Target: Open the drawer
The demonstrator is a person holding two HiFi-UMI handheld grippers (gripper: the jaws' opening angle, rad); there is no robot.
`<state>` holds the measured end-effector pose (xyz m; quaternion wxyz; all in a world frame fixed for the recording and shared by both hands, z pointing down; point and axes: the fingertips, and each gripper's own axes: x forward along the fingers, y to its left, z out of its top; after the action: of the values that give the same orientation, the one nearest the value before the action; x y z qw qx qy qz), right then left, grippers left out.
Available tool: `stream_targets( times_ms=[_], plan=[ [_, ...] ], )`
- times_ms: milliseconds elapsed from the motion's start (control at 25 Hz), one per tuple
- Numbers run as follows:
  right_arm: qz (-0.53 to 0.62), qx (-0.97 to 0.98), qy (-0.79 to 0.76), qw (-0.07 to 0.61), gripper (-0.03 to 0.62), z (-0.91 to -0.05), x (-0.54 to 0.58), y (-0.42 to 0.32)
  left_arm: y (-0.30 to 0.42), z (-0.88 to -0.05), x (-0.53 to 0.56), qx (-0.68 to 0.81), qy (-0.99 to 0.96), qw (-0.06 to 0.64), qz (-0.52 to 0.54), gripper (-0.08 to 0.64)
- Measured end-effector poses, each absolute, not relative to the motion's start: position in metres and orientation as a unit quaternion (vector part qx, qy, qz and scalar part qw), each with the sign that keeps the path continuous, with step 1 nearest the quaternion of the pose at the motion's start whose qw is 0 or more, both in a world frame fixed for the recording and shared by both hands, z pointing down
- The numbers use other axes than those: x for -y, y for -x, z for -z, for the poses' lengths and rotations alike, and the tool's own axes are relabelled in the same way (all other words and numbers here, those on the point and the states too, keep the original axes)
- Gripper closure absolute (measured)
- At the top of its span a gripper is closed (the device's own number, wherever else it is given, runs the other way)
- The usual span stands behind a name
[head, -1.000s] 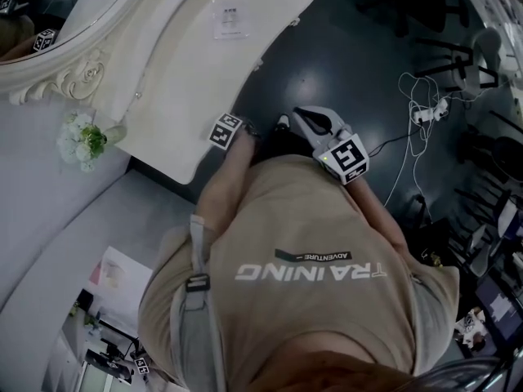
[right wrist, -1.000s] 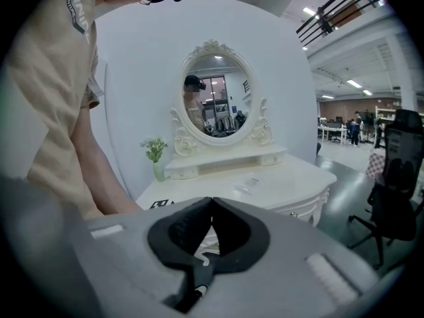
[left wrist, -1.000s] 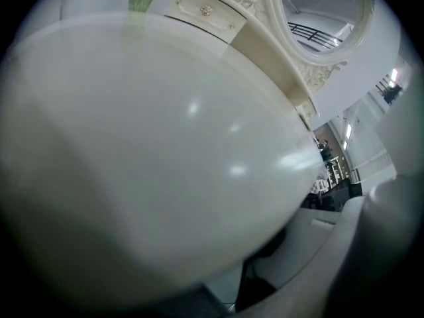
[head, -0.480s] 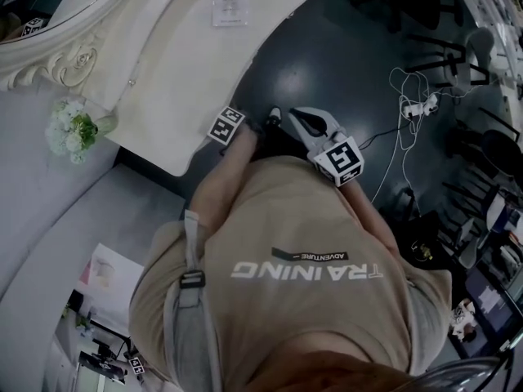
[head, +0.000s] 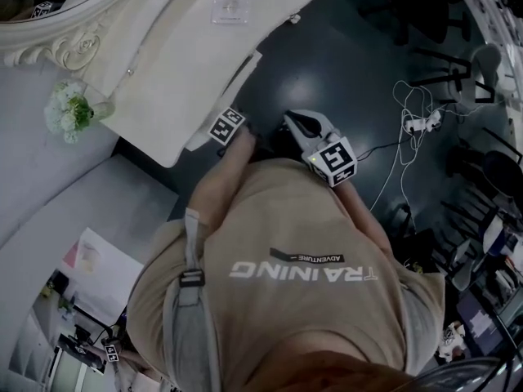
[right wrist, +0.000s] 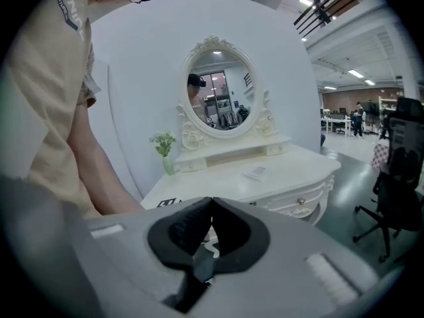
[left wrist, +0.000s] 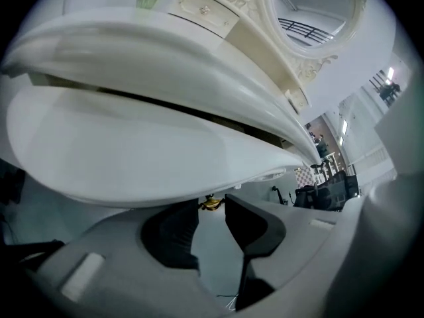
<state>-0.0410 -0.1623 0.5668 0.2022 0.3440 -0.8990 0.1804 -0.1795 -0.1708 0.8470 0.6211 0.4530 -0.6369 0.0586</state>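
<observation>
The white dressing table (head: 163, 72) fills the upper left of the head view. Its drawer (head: 233, 88) stands out a little from under the top. In the left gripper view the curved drawer front (left wrist: 132, 158) sits below the table top (left wrist: 165, 58), with a dark gap between them. My left gripper (left wrist: 212, 207) is shut on the small gold drawer knob (left wrist: 211, 204), its tips on either side of it. Its marker cube (head: 227, 126) shows at the drawer's edge. My right gripper (head: 292, 121) hangs beside it over the dark floor, shut on nothing (right wrist: 211, 207).
A vase of white flowers (head: 72, 111) and a small card (head: 230, 6) stand on the table top, under an oval mirror (right wrist: 215, 88). White cables (head: 417, 121) and office chairs (head: 458, 64) are on the dark floor to the right. The person's torso fills the lower head view.
The drawer has slid out from under the table top with my left gripper on its knob. Both grippers have drifted a little toward the person.
</observation>
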Motion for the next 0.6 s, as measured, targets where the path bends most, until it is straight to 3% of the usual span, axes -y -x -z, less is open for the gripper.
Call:
stream_targets(
  times_ms=[600],
  plan=[
    [-0.146, 0.947, -0.213, 0.188, 0.589, -0.558, 0.136, -0.011, 0.119, -0.845, 0.118, 0.644, -0.447, 0.616, -0.07, 0.43]
  ],
)
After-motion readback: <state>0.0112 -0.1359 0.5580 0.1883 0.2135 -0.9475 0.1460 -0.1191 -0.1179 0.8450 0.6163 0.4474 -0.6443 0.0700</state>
